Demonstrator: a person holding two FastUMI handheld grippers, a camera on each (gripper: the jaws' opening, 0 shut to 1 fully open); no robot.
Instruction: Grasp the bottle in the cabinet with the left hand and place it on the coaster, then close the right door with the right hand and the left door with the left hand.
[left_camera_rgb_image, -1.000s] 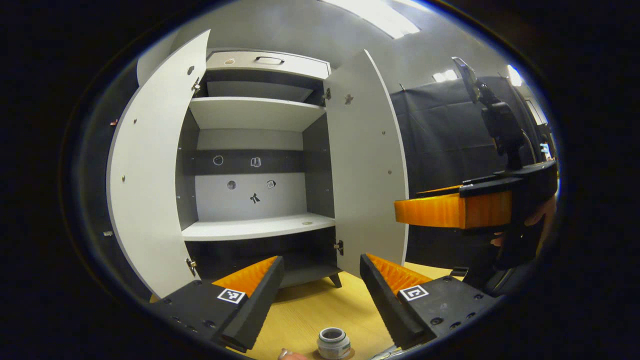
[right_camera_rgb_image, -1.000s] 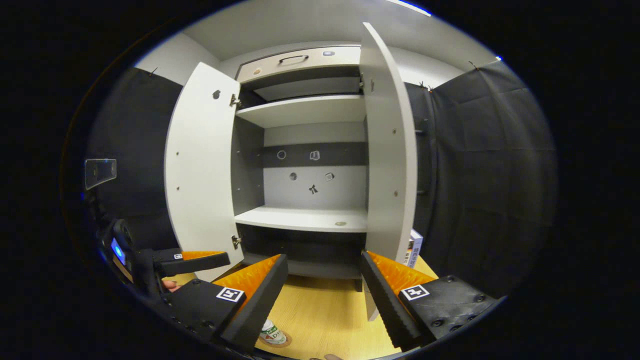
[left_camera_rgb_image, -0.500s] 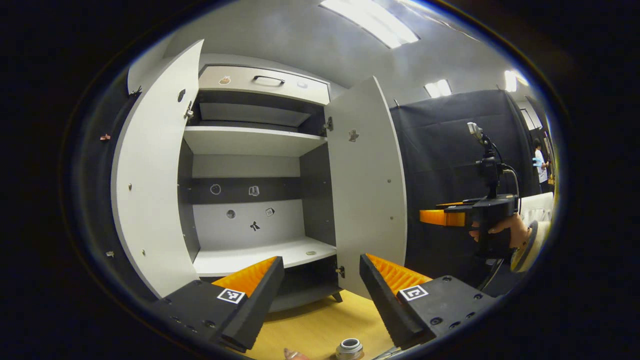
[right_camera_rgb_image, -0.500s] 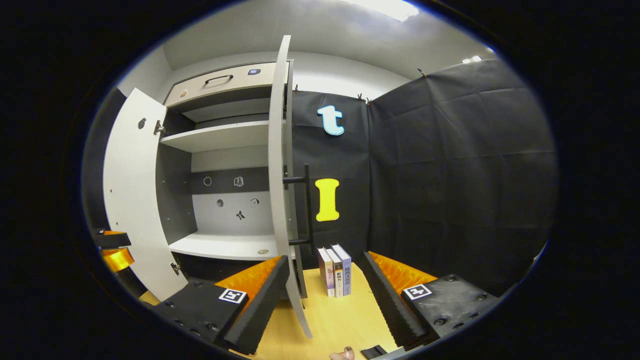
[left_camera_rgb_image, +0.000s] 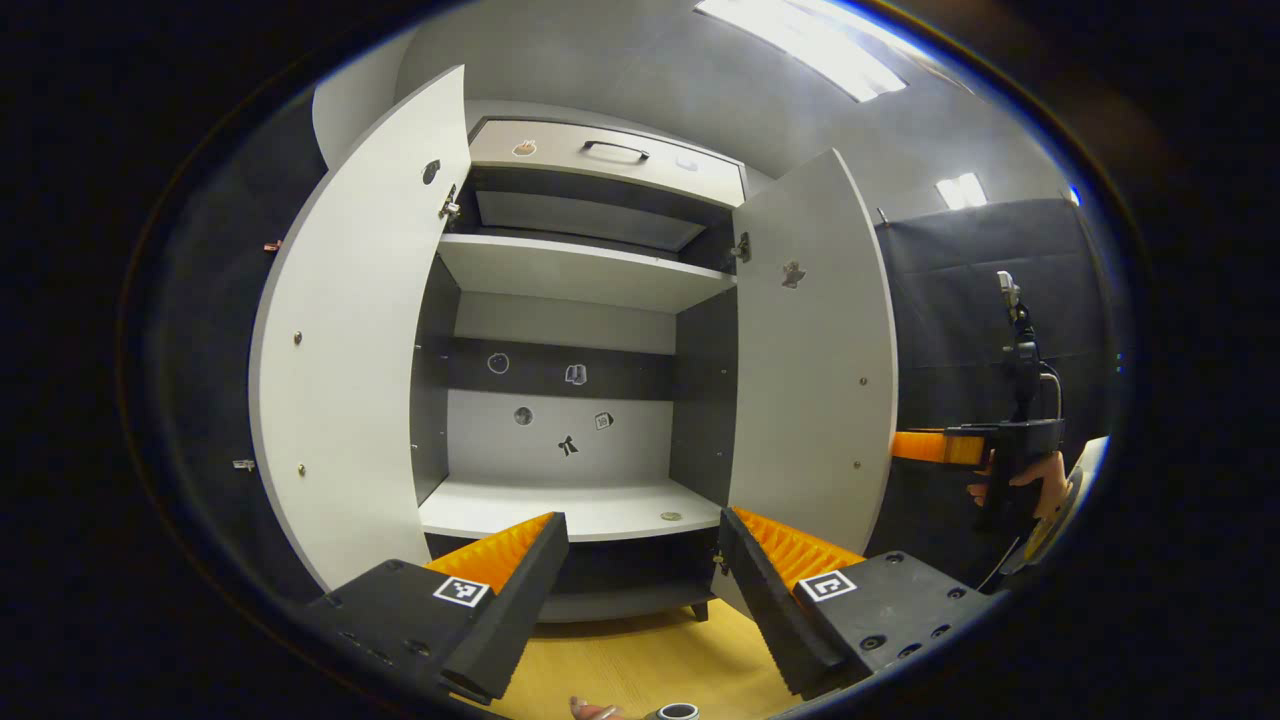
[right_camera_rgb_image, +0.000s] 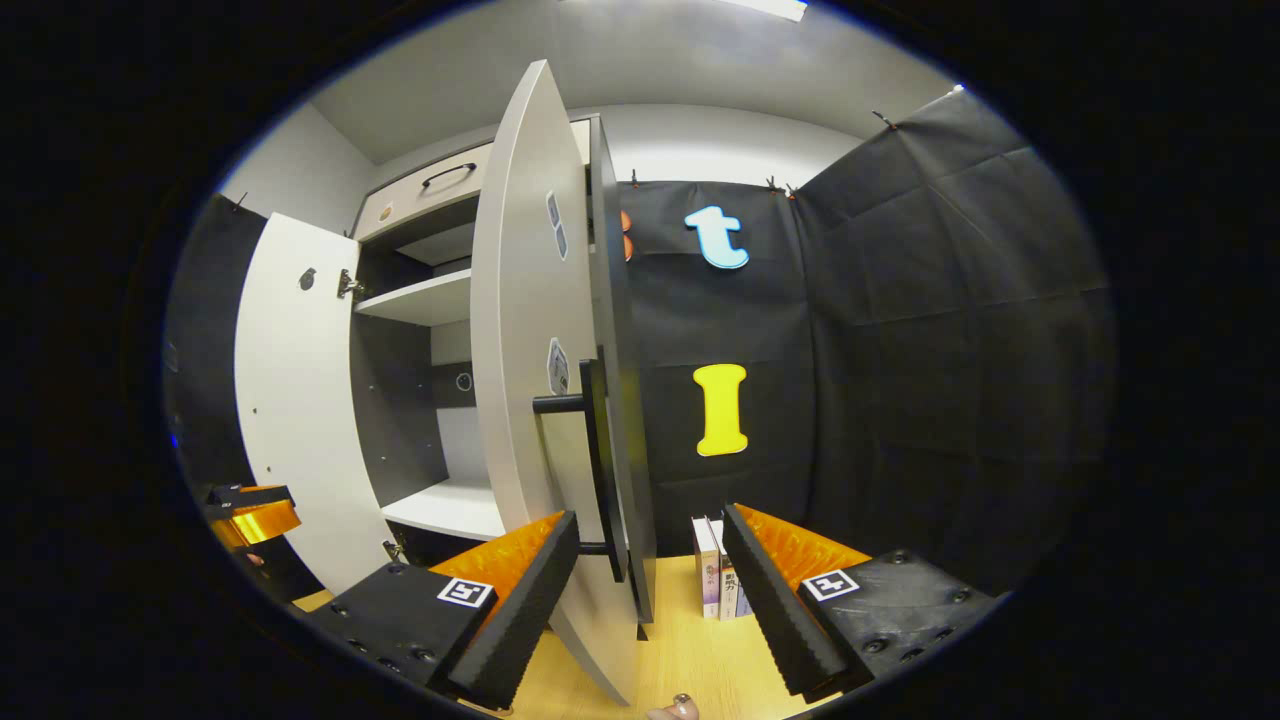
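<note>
Both cabinet doors open, bottle already out on the table

Left gripper (left_camera_rgb_image: 640, 570) spread wide w/ nothing in it, facing the cabinet (left_camera_rgb_image: 590, 270); bottle (left_camera_rgb_image: 677, 712) top just peeks in at 6 o'clock. Right gripper (right_camera_rgb_image: 645, 565) also wide & empty, its fingers either side of the right door (right_camera_rgb_image: 530, 330) edge, handle (right_camera_rgb_image: 590, 450) at 12; can't tell if touching. Books (right_camera_rgb_image: 715, 580) stand behind at 1 o'clock

Bright ceiling panels (left_camera_rgb_image: 800, 45), sharp focus, strong fisheye bending at edges
</note>
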